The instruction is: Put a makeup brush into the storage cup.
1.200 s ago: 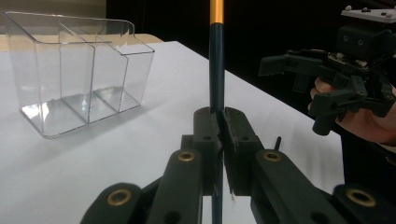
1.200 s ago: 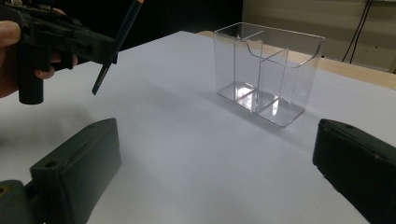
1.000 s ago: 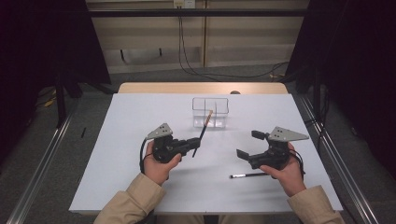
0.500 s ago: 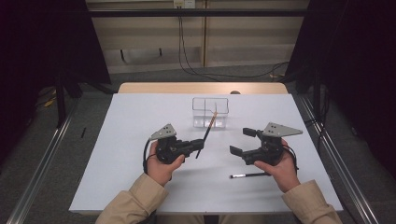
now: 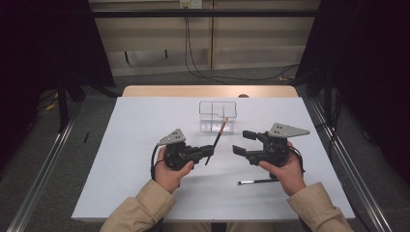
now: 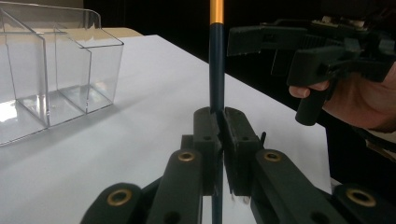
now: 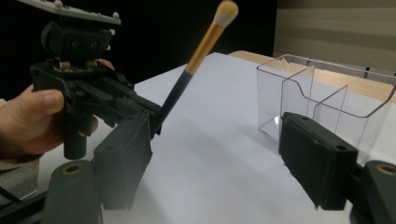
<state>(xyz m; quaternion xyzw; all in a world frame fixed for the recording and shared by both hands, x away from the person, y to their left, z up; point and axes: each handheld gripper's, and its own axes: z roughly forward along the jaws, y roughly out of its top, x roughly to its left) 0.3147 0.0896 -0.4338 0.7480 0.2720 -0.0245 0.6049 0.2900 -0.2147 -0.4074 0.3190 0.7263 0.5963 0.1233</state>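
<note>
Brush point(image 5: 216, 143) with a dark handle, gold ferrule and pale tip is clamped low on its handle between the clenched fingers of the left gripper point(image 5: 209, 151), near the middle of the white table point(image 5: 135, 145). On the clock face of the high view the brush leans from the fingers toward one o'clock, and its pale tip lies against the front wall of the clear organiser point(image 5: 218, 116), which stands at twelve o'clock from the grippers; whether the tip touches the wall I cannot tell. In the left gripper view the handle point(image 6: 216, 70) rises straight up from between the shut fingers point(image 6: 205, 135). The right gripper point(image 5: 244, 142) hovers at three o'clock from the left one, a little apart from it, pointing toward it; its fingers point(image 7: 123, 158) have just been closing but stand released, with a gap and nothing between them. A second brush point(image 5: 258, 181), thin and dark, lies flat on the table at six o'clock from the right gripper, just by the right hand point(image 5: 285, 169).
</note>
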